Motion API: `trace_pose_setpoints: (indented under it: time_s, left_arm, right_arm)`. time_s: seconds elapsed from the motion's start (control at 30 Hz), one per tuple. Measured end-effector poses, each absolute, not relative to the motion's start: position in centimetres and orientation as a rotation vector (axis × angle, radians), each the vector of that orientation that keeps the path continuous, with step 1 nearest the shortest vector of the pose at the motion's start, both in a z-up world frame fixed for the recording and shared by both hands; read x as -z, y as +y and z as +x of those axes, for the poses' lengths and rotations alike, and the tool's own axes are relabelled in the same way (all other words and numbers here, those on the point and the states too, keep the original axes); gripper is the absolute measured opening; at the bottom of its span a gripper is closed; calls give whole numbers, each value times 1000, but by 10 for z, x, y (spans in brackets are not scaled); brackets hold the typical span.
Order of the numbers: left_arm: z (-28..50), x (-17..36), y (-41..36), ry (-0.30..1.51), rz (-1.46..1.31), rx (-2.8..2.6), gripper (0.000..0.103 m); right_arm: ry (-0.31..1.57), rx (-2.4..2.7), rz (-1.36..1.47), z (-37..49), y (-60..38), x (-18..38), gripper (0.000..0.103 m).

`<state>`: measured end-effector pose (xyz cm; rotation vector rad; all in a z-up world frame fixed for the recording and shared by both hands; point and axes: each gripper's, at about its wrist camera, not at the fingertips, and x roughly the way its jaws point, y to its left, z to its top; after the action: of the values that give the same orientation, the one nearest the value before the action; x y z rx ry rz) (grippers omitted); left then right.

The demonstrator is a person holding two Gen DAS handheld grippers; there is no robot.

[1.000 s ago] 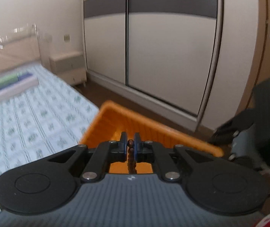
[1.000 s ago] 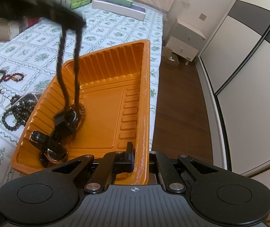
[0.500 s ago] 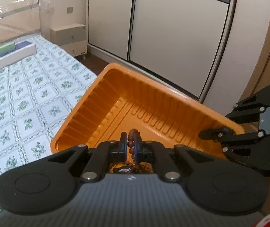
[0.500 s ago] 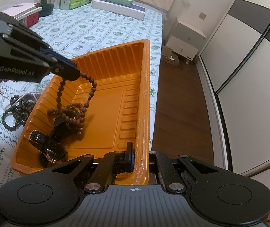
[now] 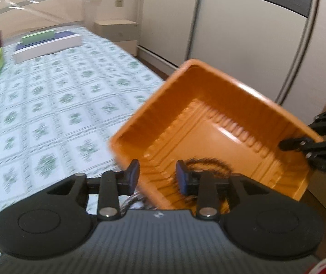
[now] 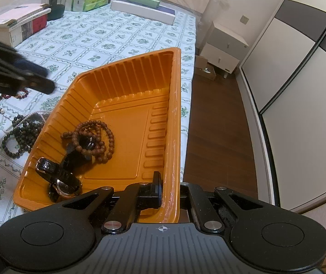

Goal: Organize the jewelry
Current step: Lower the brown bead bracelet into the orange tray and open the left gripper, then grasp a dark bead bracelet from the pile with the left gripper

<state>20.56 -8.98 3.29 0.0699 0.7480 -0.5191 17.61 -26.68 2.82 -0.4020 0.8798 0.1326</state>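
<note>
The left gripper (image 5: 157,174) has its jaws spread and empty over the near edge of the orange tray (image 6: 126,84), while the brown bead bracelet (image 6: 94,138) lies inside it on a black wristwatch (image 6: 59,180). The right gripper (image 6: 163,194) pinches the tray's wall at 6 o'clock. Next, swing the spread jaws toward the dark bead strands (image 6: 22,134) on the bedspread (image 6: 117,34) at 9 o'clock, right hand steadying the tray.
</note>
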Motion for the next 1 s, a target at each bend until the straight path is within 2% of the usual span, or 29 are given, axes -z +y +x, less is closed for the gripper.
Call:
trace_pose_setpoints:
  time_s: [0.23,0.37,0.47,0.57,0.83,0.93,1.0]
  left_arm:
    - [178,-13,-14,742,-4,342,46]
    - [160,-6,18,722,17,236,57]
    - [145,0,38,716,19,166,58]
    - [131,7,53,714,10,116,64]
    - [122,28,59,712,80,67,61]
    - [130,35,52,706,139,92,51]
    - [136,42,47,716,185,117,37]
  right_arm:
    - [880,-132,-403,176,-267,-28,4]
    - [880,-131,-405,176,-267,-28,4]
    - [880,-132,-403,175,-267,-28,4]
    - [880,-132,-404,175,-267,-28,4]
    - [881,-131,-405,175,-267,-28,4]
    - [881,-131,-406,175,-267,-29,4]
    - [883,-131,-405,174,-268,-28,4]
